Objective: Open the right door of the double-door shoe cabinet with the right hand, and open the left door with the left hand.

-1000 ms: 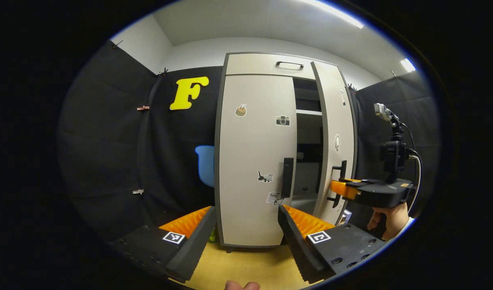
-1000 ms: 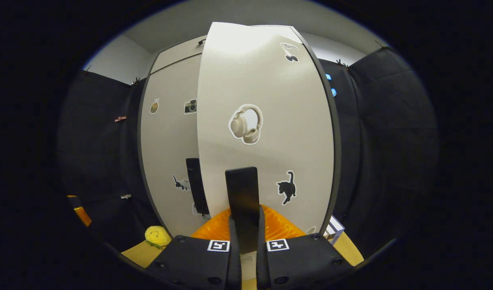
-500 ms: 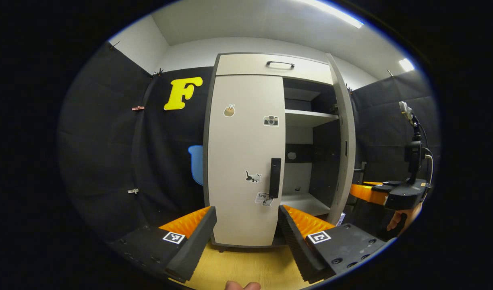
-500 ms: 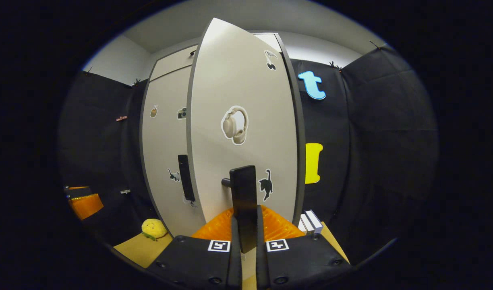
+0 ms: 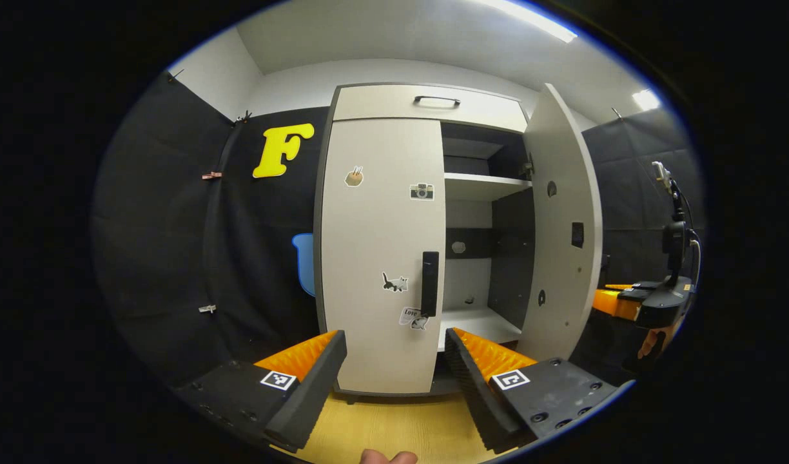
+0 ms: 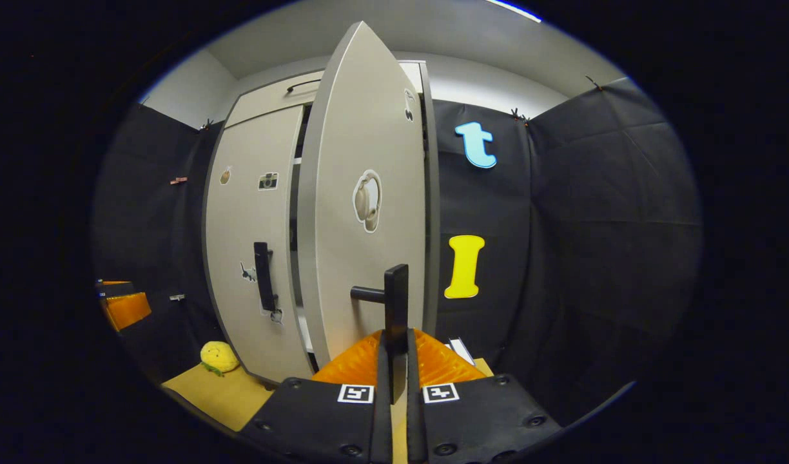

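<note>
R gripper (image 6: pixel 394 361) jaws pinched tight on the right door handle (image 6: pixel 395 303), a black vertical bar; right door (image 6: pixel 362 193) of the shoe cabinet (image 5: pixel 427 106) swung wide, shelves (image 5: pixel 481 187) inside exposed. L gripper (image 5: pixel 394 361) jaws spread wide, holding nothing, short of the shut left door (image 5: pixel 375 245) w/ its handle (image 5: pixel 429 283) between them.

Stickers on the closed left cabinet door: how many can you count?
4 on the closed beige left door: a brown round sticker upper left, a camera sticker upper right, a cat sticker beside the black handle, and a white label sticker below it.
</note>
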Demonstrator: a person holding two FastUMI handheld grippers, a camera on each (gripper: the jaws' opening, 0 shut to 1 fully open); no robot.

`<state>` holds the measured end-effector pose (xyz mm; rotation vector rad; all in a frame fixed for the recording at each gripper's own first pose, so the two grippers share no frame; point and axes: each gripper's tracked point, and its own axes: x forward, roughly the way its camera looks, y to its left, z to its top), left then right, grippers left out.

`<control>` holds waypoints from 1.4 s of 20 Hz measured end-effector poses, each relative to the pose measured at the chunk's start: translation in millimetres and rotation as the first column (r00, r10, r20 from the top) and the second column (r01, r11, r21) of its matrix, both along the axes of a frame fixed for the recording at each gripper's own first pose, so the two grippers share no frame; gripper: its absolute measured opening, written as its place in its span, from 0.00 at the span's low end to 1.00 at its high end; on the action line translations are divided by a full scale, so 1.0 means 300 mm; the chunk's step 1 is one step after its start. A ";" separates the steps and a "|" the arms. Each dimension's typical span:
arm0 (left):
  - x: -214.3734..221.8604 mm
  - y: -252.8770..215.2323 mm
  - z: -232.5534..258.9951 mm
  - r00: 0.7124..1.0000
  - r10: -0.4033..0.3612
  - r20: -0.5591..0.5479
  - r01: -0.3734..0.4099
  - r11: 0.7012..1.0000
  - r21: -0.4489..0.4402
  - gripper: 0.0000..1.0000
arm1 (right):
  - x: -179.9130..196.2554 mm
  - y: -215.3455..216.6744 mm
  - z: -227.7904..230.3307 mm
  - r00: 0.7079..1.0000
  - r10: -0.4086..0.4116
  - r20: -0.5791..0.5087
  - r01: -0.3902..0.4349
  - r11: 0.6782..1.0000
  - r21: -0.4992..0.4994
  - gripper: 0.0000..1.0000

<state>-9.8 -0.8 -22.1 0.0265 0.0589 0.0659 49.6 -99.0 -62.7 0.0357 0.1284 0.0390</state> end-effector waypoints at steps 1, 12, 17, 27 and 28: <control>0.005 -0.008 0.001 1.000 -0.002 0.001 0.002 1.000 0.001 0.94 | -0.001 -0.027 0.017 1.000 -0.011 0.013 0.011 1.000 -0.001 0.13; 0.139 -0.162 0.025 1.000 -0.002 0.000 0.002 1.000 0.029 0.94 | -0.001 -0.215 0.070 0.997 -0.049 0.056 0.047 0.999 0.024 0.11; 0.222 -0.213 0.043 1.000 -0.009 0.006 0.009 0.999 0.050 0.94 | -0.047 -0.255 0.088 0.997 -0.057 0.045 0.056 0.998 0.027 0.19; 0.532 -0.171 0.056 0.998 0.027 0.049 -0.030 0.998 0.058 0.94 | -0.169 -0.426 0.070 0.989 -0.147 0.030 0.146 0.989 0.039 0.97; 0.570 -0.162 0.050 0.998 0.033 0.050 -0.036 0.996 0.077 0.95 | -0.170 -0.439 0.060 0.988 -0.151 0.022 0.150 0.988 0.044 0.97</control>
